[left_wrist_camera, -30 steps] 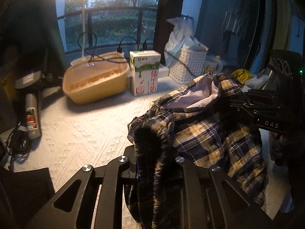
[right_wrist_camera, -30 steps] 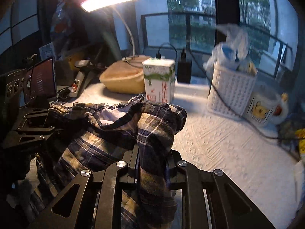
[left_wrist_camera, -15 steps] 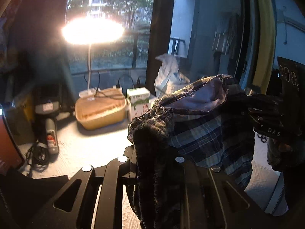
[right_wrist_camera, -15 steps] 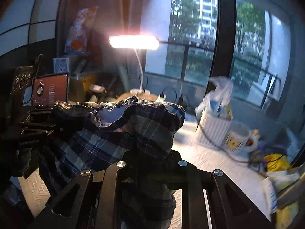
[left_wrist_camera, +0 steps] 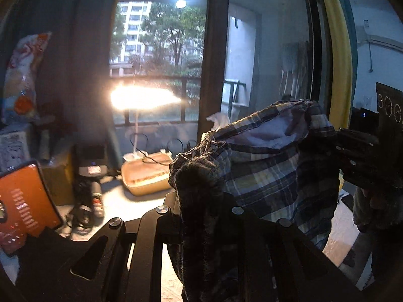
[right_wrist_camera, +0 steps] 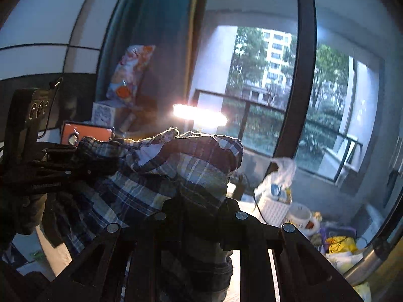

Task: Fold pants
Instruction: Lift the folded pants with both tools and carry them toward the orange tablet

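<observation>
The plaid pants (left_wrist_camera: 274,173) hang in the air between both grippers, waistband uppermost and its pale lining showing. My left gripper (left_wrist_camera: 201,201) is shut on one bunched end of the waistband, which covers its fingertips. In the right wrist view the same pants (right_wrist_camera: 161,173) drape over my right gripper (right_wrist_camera: 199,206), shut on the other end. Each view shows the opposite gripper at its edge: the right gripper (left_wrist_camera: 362,161) at the right, the left gripper (right_wrist_camera: 50,166) at the left. The lower part of the pants hangs out of sight.
Below lies a white table (left_wrist_camera: 121,206) with a tan tub (left_wrist_camera: 146,176), a lit desk lamp (left_wrist_camera: 143,98), cables and an orange device (left_wrist_camera: 22,198) at the left. A white basket (right_wrist_camera: 274,206), a mug (right_wrist_camera: 299,216) and yellow clutter (right_wrist_camera: 340,246) stand at the right, before the window.
Both grippers have risen and tilted upward with the pants held between them. The cloth has left the table, and the tub, carton and basket have dropped low in both views.
</observation>
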The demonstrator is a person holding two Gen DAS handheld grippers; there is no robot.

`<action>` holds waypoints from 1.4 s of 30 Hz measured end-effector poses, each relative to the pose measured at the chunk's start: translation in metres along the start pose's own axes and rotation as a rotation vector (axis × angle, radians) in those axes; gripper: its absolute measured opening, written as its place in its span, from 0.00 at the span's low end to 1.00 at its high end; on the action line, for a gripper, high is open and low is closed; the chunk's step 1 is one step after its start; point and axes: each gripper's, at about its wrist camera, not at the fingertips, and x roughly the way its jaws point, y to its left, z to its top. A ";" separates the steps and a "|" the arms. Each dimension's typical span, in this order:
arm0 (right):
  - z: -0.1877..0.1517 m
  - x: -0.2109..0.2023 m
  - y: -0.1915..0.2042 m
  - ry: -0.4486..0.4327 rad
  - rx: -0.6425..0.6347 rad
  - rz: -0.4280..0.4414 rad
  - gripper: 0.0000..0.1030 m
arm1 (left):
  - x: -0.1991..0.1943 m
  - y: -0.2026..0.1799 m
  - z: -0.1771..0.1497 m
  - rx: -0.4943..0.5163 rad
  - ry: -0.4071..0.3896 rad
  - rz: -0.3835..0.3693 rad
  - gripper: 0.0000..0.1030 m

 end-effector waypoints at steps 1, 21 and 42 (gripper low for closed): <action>0.004 -0.005 0.005 -0.011 -0.007 0.001 0.19 | -0.008 0.002 0.001 0.004 -0.016 0.007 0.14; 0.036 -0.038 0.125 -0.121 -0.077 0.108 0.19 | -0.113 0.065 -0.031 -0.010 -0.105 0.176 0.14; -0.024 0.074 0.152 0.123 0.048 0.153 0.19 | -0.037 0.129 -0.083 -0.060 0.132 0.209 0.14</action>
